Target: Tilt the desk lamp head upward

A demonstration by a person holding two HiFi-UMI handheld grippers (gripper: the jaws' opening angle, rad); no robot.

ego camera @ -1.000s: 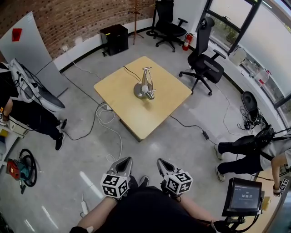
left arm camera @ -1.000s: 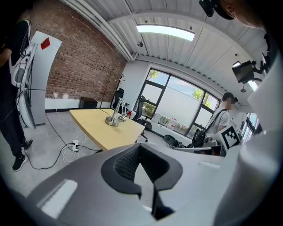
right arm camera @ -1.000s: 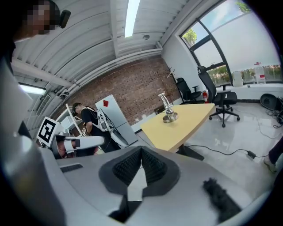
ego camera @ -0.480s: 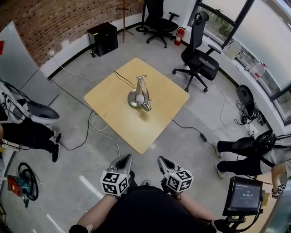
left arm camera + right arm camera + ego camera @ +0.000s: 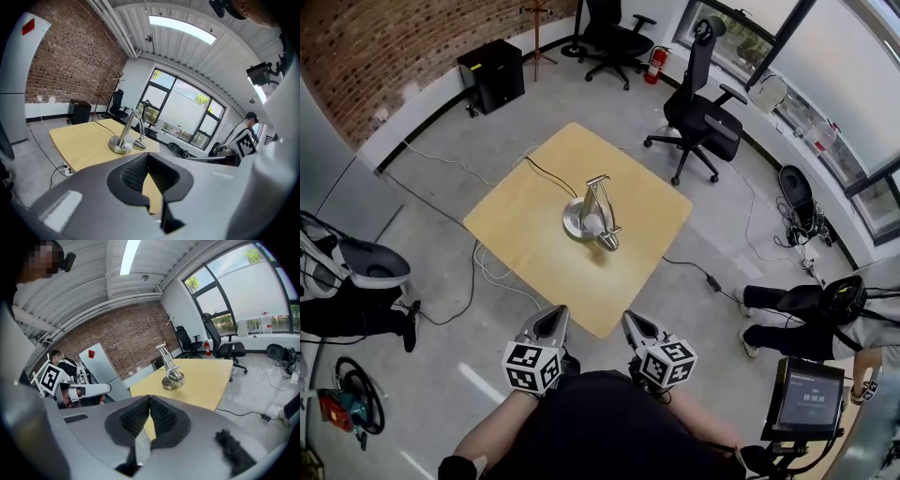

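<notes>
- The left gripper (image 5: 558, 313) hangs low in front of the person's body. Its fingers (image 5: 136, 174) are pressed together with nothing between them.
- The right gripper (image 5: 629, 319) is level with it and just beside it. Its fingers (image 5: 161, 418) are likewise closed tight and empty.
- Both pairs of fingers point forward toward the counter (image 5: 525, 211), a yellow wooden square. In the head view its near corner shows between the two pairs of fingertips, touching neither.
- The desk lamp (image 5: 592, 208) stands near the middle of the counter, well ahead of both pairs of fingers and apart from them.
- Its round metal base sits flat on the wood. The thin arm rises from it and folds back down in a narrow inverted V.
- The lamp head (image 5: 608, 240) hangs low on the side of the base nearer the fingers, tipped downward close to the counter's surface.
- A dark cable (image 5: 546, 174) runs from the base across the far part of the counter, away from the fingers.
- Beyond the counter, ahead and to the right of the right fingers, stands a black office chair (image 5: 705, 117).
- Far ahead and to the left of the left fingers, a black cabinet (image 5: 492, 73) sits by the brick wall (image 5: 384, 47).
- Another person (image 5: 811, 309) is off to the right of the right fingers, low on the grey floor (image 5: 722, 234).
</notes>
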